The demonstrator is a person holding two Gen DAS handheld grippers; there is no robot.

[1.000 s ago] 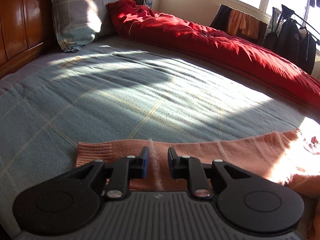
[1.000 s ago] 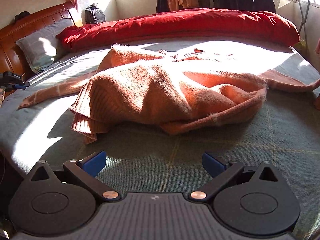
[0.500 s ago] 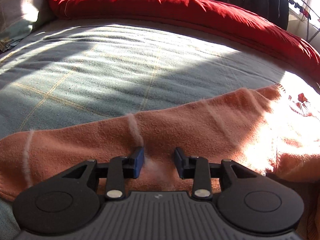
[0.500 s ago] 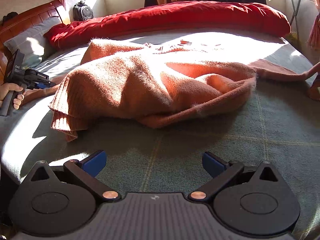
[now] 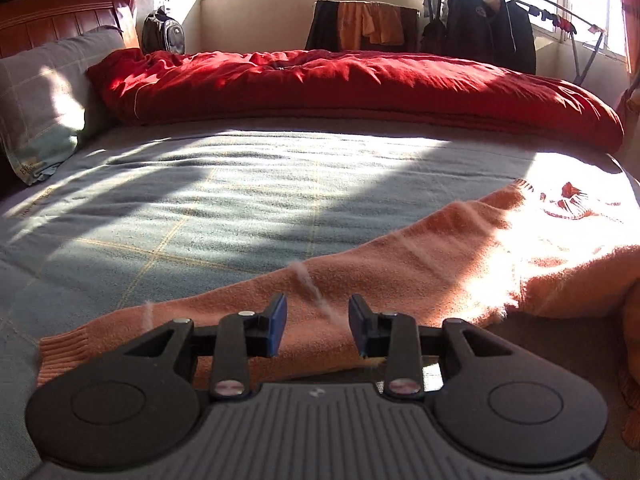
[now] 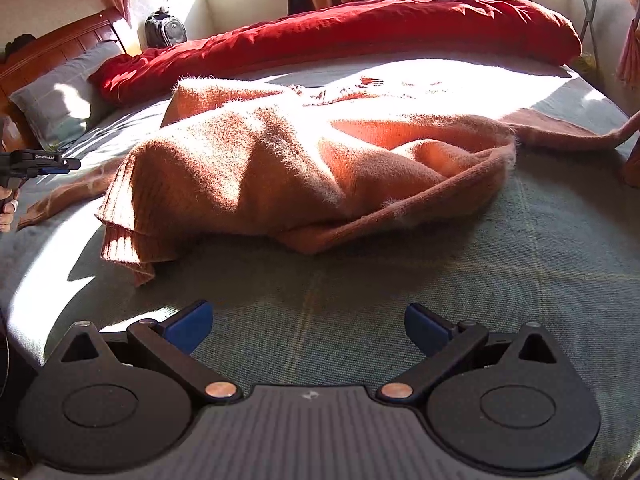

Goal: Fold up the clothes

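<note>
left tongs [image 5: 317,326] are hanging part-open over the orange sweater's [image 6: 280,168] sleeve [image 5: 360,280], gripping nothing; right tongs [image 6: 308,328] are gaping wide, empty. next: pinching the sleeve and folding it inward.

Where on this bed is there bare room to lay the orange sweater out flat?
The widest bare stretch of the grey checked bedspread lies between the fuzzy orange sweater's sleeve, the grey pillow and the rolled red duvet. A narrower bare strip runs between the right gripper and the sweater's bunched body, where it is crowded.
</note>
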